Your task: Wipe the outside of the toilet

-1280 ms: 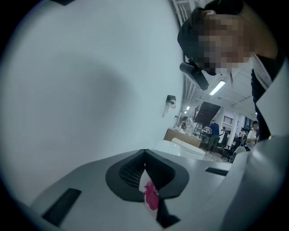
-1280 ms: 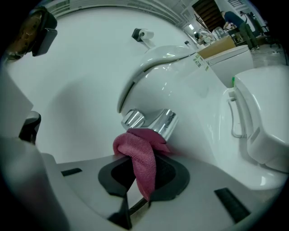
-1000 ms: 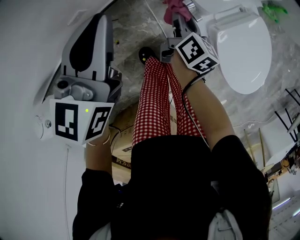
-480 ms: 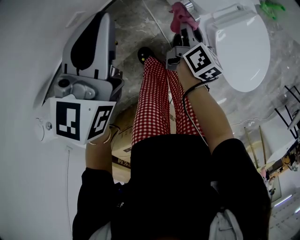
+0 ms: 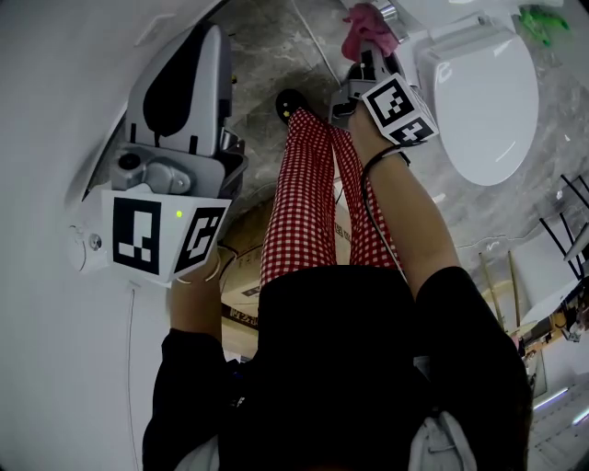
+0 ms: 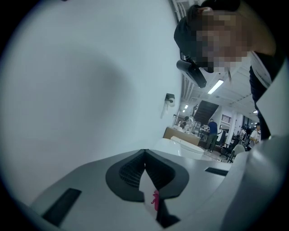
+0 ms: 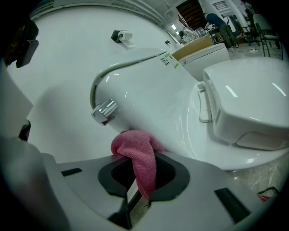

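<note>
The white toilet (image 5: 479, 101) stands at the top right of the head view with its lid (image 7: 253, 103) down. My right gripper (image 5: 368, 48) is shut on a pink cloth (image 5: 366, 26). In the right gripper view the pink cloth (image 7: 133, 143) bunches out of the right gripper (image 7: 141, 159) and presses on the side of the tank (image 7: 144, 85), just below the chrome flush handle (image 7: 104, 110). My left gripper (image 5: 179, 87) is held away at the left, close to a white wall. The left gripper (image 6: 144, 153) holds nothing and its pads meet.
Legs in red checked trousers (image 5: 304, 202) and a black shoe (image 5: 290, 99) stand on the marble floor (image 5: 258, 46) between the grippers. A white wall (image 5: 46, 138) fills the left. A cardboard box (image 5: 241, 267) lies by the feet. People (image 6: 212, 131) stand far off.
My right gripper has moved the pink cloth farther up and slightly right along the toilet tank. The left gripper has hardly moved.
</note>
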Tool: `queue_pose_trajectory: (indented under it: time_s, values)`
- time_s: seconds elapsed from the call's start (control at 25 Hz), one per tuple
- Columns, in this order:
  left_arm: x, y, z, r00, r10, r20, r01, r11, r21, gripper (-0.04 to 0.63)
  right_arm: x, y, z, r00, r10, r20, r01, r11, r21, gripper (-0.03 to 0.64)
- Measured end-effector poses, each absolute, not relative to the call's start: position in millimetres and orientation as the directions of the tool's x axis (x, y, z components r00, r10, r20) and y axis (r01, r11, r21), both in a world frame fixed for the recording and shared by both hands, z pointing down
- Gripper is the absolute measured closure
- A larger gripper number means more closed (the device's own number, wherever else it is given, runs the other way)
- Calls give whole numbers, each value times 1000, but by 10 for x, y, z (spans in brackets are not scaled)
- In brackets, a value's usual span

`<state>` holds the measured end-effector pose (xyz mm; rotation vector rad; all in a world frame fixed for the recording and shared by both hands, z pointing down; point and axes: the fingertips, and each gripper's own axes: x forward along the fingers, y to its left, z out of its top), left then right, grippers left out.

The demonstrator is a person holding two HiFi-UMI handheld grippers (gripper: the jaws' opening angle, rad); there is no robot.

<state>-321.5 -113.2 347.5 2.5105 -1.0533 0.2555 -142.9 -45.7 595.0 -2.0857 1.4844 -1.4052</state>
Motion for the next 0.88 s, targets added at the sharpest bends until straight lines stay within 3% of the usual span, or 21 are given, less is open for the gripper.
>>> queue_pose_trajectory:
  time_s: [0.88]
  values:
    - [-3470, -1158, 3549, 654, -669, 353, -756, -596, 271, 589, -1491, -461, 6586, 34, -748, 662, -560, -563, -608, 543]
